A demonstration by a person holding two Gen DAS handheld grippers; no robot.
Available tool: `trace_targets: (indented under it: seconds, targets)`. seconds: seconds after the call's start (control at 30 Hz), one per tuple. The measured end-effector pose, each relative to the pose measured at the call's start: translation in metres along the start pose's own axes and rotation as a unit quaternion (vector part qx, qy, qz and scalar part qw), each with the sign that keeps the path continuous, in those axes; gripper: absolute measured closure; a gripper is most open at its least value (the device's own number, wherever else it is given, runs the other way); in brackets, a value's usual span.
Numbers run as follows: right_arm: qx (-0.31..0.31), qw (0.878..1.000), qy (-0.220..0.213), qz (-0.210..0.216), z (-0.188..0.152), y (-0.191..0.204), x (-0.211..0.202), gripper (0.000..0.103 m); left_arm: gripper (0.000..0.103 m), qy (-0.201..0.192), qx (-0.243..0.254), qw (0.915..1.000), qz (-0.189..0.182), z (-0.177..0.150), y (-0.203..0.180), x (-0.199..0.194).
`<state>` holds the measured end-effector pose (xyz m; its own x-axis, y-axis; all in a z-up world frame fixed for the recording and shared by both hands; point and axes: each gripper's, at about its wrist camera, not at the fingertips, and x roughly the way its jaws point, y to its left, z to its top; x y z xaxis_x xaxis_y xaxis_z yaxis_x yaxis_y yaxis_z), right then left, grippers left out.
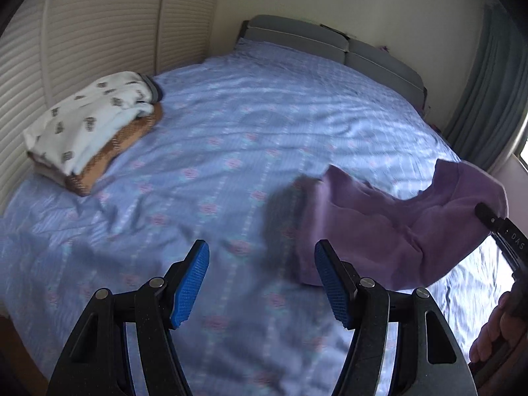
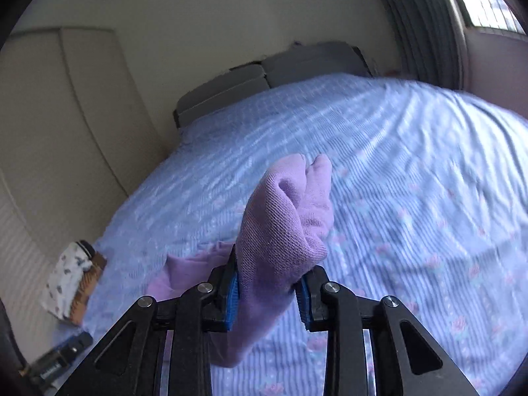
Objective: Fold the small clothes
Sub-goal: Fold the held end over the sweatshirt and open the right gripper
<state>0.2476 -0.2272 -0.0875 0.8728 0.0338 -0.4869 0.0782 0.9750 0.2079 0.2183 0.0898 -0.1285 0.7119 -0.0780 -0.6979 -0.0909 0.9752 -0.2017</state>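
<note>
A wide bed (image 1: 264,125) fills the room, spread with a blue striped sheet (image 2: 412,198) dotted with pink flowers and backed by a grey padded headboard (image 1: 330,44). Along the left side runs a cream ribbed wall panel (image 1: 82,33), and grey curtains (image 1: 478,82) hang by the window on the right. Near that panel, on the sheet, sits a stack of 2 folded pieces: a white printed garment (image 1: 89,118) on top of a brown checked one (image 1: 122,145). A purple knit garment (image 1: 396,224) hangs lifted above the sheet on the right, draping down with its lower edge near the bedding. The right gripper (image 2: 267,292) has its blue pads pinched on a bunched fold of that purple cloth, which bulges up past the fingertips. The left gripper (image 1: 262,280) hovers over the sheet with its jaws standing well apart, nothing between them, just beside the hanging purple cloth.
</note>
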Motion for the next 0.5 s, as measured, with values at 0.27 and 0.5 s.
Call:
trace_targets:
  seconds: [0.27,0.5]
  targets:
    - [-0.285,0.958,0.026,-0.016,-0.066,0.144,0.033,0.074,0.037,0.0,-0.026,0.9991,0.033,0.005,0.073,-0.017]
    - [-0.424,0.9,0.07,-0.068,-0.144,0.191,0.057,0.073,0.037,0.017,-0.03,0.9982,0.049,-0.005,0.115,-0.019]
